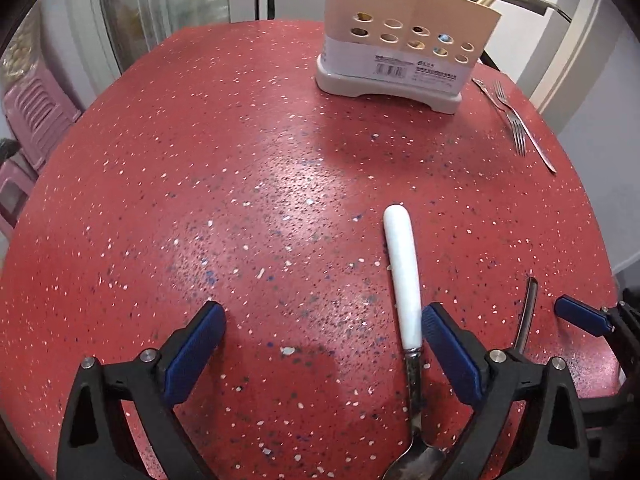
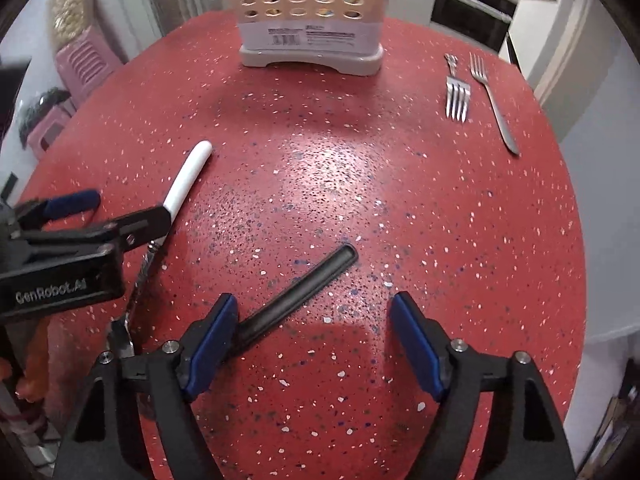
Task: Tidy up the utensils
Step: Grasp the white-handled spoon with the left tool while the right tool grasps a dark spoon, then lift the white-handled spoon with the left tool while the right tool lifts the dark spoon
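Two grippers over red speckled table [image 2: 360, 184]. Left gripper [image 1: 322, 354] spread wide, white-handled spoon [image 1: 402, 264] lying just inside its right pad. Right gripper [image 2: 312, 344] spread, black-handled utensil [image 2: 304, 286] between jaws, unpinched. Utensil holder [image 2: 310, 24] far back; two forks [image 2: 457, 96] rightmost.

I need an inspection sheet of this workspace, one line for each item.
Surface: red speckled table, glossy.
Job's things: white-handled spoon and black-handled utensil lying flat; two forks near the far right edge; utensil holder upright, with utensils inside.
Clutter: nothing seen.
Grippers: left gripper open, spoon handle beside one pad; right gripper open, black handle at one pad, not clamped.
Cables: nothing seen.
Surroundings: pink stools, oven.
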The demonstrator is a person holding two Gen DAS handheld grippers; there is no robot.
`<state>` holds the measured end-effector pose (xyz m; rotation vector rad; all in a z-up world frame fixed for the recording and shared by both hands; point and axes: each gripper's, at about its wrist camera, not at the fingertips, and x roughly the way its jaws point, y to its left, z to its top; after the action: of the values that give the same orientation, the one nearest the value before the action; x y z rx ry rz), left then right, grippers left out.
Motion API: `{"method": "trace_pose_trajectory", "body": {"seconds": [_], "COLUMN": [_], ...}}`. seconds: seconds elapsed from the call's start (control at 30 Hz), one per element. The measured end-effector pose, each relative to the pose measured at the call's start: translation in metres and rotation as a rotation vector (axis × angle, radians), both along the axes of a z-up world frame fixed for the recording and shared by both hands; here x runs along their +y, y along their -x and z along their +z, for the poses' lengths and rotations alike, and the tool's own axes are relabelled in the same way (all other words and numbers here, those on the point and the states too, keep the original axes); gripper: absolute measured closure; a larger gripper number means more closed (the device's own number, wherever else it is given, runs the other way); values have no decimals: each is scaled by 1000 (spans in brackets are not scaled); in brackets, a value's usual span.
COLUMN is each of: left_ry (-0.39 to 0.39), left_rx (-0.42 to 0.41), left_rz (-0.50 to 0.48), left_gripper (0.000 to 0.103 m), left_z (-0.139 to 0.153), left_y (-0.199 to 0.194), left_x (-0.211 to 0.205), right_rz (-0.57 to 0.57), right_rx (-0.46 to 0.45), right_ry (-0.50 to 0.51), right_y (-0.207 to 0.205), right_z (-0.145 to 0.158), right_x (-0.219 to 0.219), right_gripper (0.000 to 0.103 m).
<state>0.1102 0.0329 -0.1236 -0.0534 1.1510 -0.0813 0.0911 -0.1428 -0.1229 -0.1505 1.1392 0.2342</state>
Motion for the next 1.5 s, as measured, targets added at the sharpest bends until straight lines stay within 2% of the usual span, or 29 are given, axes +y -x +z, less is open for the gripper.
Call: {"method": "trace_pose_trajectory", "body": {"seconds": [0.07,0.13,0.17,0.23,0.33,0.43,0.57,0.63,0.73,0.77,0.8,0.87,0.97,1.03,1.13,1.2,1.23,1.27,1.3,1.5], "left_ry": [-17,-37,-48,-52,-34,-65,-67,-71,-69,-64,-60,-61,-58,-62,-38,-25,-25,-29,-36,-49], "left_rx": [0,2,1,4,8,11,17,22,18,13,10,-3,-10,-17,-31,-33,-33,-34,-35,-31], "left_rz": [-14,-27,-30,-36,-41,-51,-65,-67,-78,-86,-96,-122,-140,-145,-151,-147,-148,-149,-152,-151], "left_gripper": [0,0,0,1,2,7,18,20,27,32,35,58,67,67,68,68,68,68,68,68], "left_z": [0,0,0,0,2,2,4,5,6,6,7,8,9,9,10,10,10,9,9,9], "left_y": [0,-1,-1,-2,-1,1,-1,-1,2,2,3,5,7,7,7,8,8,9,9,9], "left_x": [-4,-8,-9,-10,-7,-8,-16,-19,-20,-20,-21,-23,-26,-27,-21,-17,-17,-19,-19,-23], "right_rz": [26,72,99,134,112,91,-24,-72,-59,-22,31,107,147,170,180,148,107,83,63,94], "right_rx": [-10,-16,-20,-9,26,48,108,131,109,90,65,43,17,-15,-26,-7,4,20,35,96], "right_ry": [1,4,5,9,-35,-54,-92,-109,-43,-9,23,12,53,86,91,38,10,-5,-15,63], "right_y": [1,3,3,3,2,5,3,1,3,4,8,10,8,5,0,-3,-4,-4,-6,-3], "right_z": [1,4,5,6,8,8,10,10,8,7,6,8,10,11,12,15,18,17,17,12], "right_x": [4,8,9,9,-1,-6,-16,-17,-4,2,8,12,10,7,-1,-10,-16,-21,-24,-15], "right_gripper": [33,48,60,61,61,59,55,51,48,50,55,70,89,92,92,88,83,66,56,56]}}
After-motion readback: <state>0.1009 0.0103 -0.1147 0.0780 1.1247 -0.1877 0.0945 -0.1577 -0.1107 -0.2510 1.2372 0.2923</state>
